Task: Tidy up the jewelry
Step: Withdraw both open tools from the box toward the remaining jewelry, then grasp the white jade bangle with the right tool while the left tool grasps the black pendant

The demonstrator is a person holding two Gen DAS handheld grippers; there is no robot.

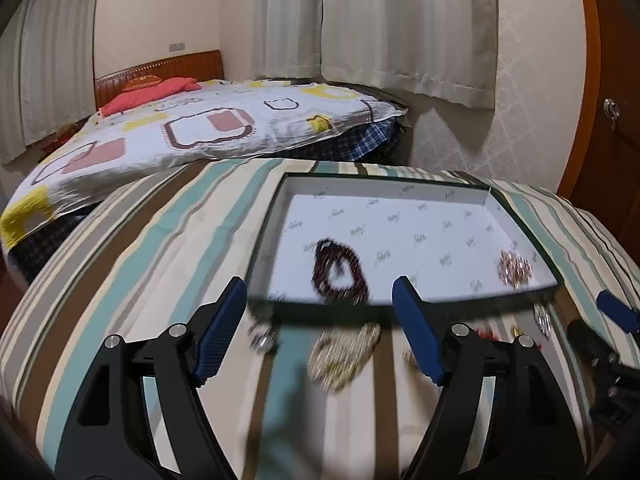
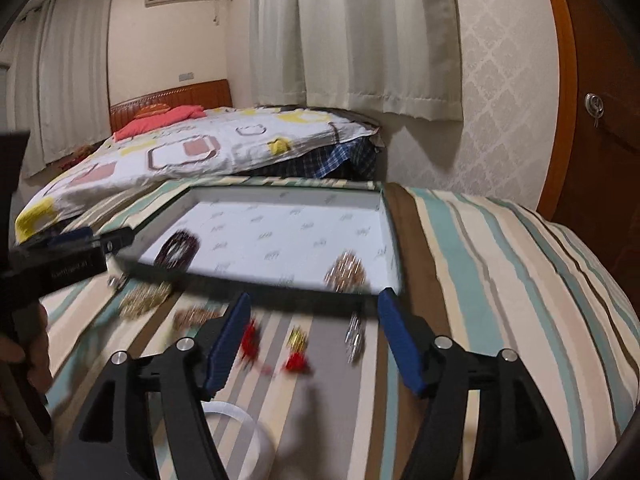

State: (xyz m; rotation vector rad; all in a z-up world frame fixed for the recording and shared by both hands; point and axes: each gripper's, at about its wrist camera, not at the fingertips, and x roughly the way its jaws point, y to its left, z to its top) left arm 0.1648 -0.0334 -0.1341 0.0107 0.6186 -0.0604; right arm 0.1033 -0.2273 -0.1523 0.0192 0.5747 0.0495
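Observation:
A shallow white box [image 1: 516,292] with a dark rim lies on the striped cloth; it also shows in the right wrist view [image 2: 394,240]. In it lie a dark red bead bracelet [image 1: 340,270] [image 2: 178,250] and a gold-pink piece [image 1: 514,268] [image 2: 346,272]. On the cloth before the box lie a gold bead bracelet [image 1: 344,354] [image 2: 144,298], a small silver piece [image 1: 262,338], red earrings [image 2: 296,362], a gold piece [image 2: 298,338] and a silver piece [image 2: 354,336]. My left gripper [image 1: 320,332] is open and empty above the gold bracelet. My right gripper [image 2: 314,338] is open and empty over the earrings.
A white ring-shaped object [image 2: 244,428] lies near the right gripper's base. The striped cloth [image 1: 160,264] covers a rounded surface that drops away at its sides. A bed [image 1: 192,128] stands behind, curtains and a wooden door [image 2: 600,120] beyond.

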